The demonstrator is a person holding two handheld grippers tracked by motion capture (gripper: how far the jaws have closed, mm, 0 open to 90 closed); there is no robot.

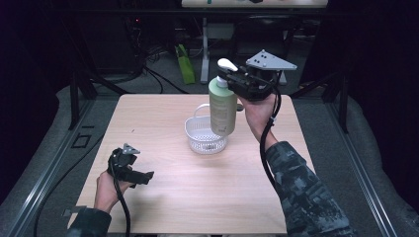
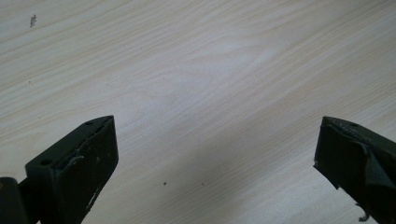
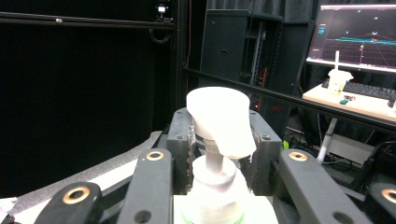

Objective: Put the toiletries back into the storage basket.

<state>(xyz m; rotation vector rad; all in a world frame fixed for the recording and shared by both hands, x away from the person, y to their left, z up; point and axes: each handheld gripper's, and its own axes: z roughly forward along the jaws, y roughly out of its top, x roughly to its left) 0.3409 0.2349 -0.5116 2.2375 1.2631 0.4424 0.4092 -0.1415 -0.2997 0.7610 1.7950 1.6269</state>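
Observation:
A pale green pump bottle (image 1: 223, 108) with a white pump head (image 1: 227, 65) hangs in the air above a white perforated basket (image 1: 204, 133) in the middle of the wooden table (image 1: 163, 197). My right gripper (image 1: 232, 79) is shut on the bottle's neck; in the right gripper view its black jaws flank the white pump (image 3: 219, 135). My left gripper (image 1: 141, 177) rests low over the table's front left, held by a hand. Its jaws stand wide apart in the left gripper view (image 2: 215, 158), with bare wood between them.
Beyond the table's far edge stand a white post (image 1: 204, 49) and a green object (image 1: 186, 64) on the floor. A monitor (image 3: 357, 35) and a desk with a keyboard (image 3: 364, 88) appear behind the bottle in the right gripper view.

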